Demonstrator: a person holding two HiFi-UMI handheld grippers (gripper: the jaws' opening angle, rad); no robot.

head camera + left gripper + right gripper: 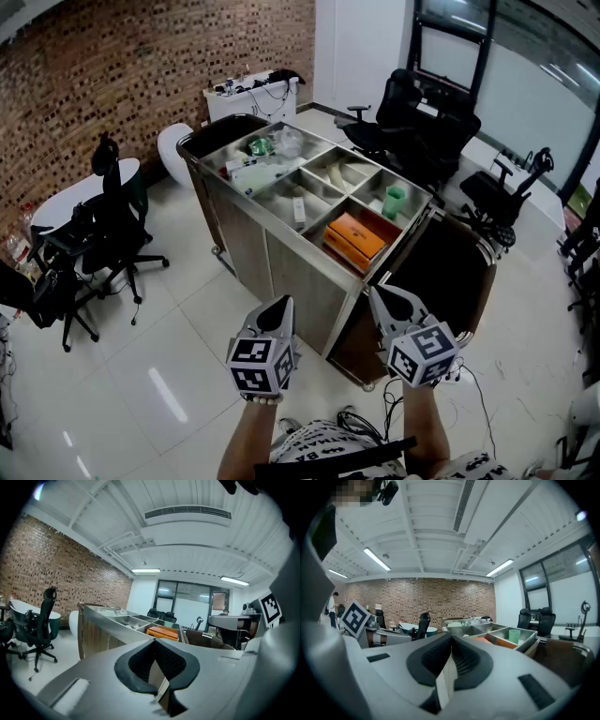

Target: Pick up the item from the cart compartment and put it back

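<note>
A steel cart (pixel 281 228) with several open compartments stands ahead of me on the white floor. Its nearest compartment holds an orange box (pixel 354 239), and the one behind that holds a green cup (pixel 395 201). Other compartments hold small packets and bags. My left gripper (pixel 282 303) hangs shut and empty in front of the cart's near side. To its right, near the cart's corner, my right gripper (pixel 376 292) is also shut and empty. The left gripper view shows the orange box (pixel 161 632) past its closed jaws. The right gripper view shows the green cup (pixel 514 635) in its bin.
A dark bin (pixel 450 272) hangs on the cart's right end. Black office chairs stand at the left (pixel 108 225) and back right (pixel 412 112). A round white table (pixel 75 192) sits by the brick wall, and a white cabinet (pixel 253 98) stands behind the cart.
</note>
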